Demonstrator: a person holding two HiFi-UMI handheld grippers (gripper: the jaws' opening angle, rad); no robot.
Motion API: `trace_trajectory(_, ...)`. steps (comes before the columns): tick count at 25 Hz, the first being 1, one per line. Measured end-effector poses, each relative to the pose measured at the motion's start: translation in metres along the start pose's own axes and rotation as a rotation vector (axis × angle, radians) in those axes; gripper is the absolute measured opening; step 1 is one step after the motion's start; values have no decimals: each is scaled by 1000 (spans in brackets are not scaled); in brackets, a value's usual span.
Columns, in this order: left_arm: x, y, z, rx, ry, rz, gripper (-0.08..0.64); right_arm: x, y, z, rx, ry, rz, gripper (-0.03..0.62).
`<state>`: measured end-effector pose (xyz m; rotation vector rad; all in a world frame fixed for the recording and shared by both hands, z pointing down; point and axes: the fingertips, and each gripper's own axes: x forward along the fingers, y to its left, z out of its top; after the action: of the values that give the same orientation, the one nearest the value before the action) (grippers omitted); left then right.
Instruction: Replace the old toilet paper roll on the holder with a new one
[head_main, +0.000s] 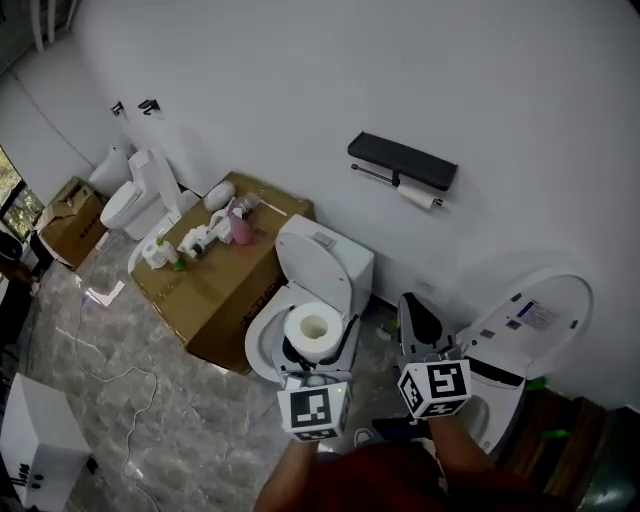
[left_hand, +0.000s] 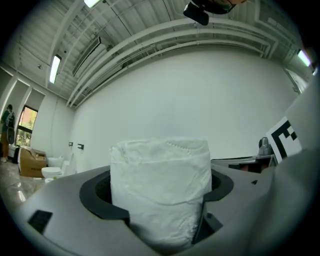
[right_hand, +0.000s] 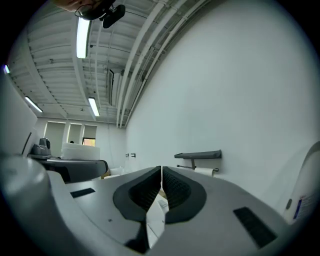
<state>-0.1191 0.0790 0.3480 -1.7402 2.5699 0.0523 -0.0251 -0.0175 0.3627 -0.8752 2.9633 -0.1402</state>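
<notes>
Left gripper view shows the new roll (left_hand: 160, 190) standing upright between the 2 jaws of the left gripper (head_main: 316, 350), pads pressed against its side wall. The outer sheet is wrinkled and slightly loose. Judgement: the roll is light, soft and easily crushed. A moderate squeeze across the wound wall suits it, since a hard one would flatten the core and spoil its fit on the bar. The loose tail could tear or unwind.

Right gripper (right_hand: 161, 172): jaws closed together, nothing between them.

The holder (right_hand: 198, 155), a dark shelf with a bar beneath, is on the white wall, well apart from both grippers. The old roll (right_hand: 204, 171) hangs on that bar and looks thin; judged very light, best taken across its paper wall.

Head view alone shows the new roll's open core from above and a toilet (head_main: 325, 265) below it. Right gripper view alone gives the holder level-on, with bar and old roll under the shelf. Left gripper view does not show the holder.
</notes>
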Motion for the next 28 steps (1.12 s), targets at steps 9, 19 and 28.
trace_trajectory(9,77,-12,-24,-12,26,-143,439,38,-50,-14,-6,21,-141,23)
trace_trajectory(19,179,24,-33,-30,28,-304,439,125,-63,-17,-19,30,-294,23)
trace_trajectory(28,248,26,-28,-66,9,-461,439,168,-86,-15,-22,29,-447,23)
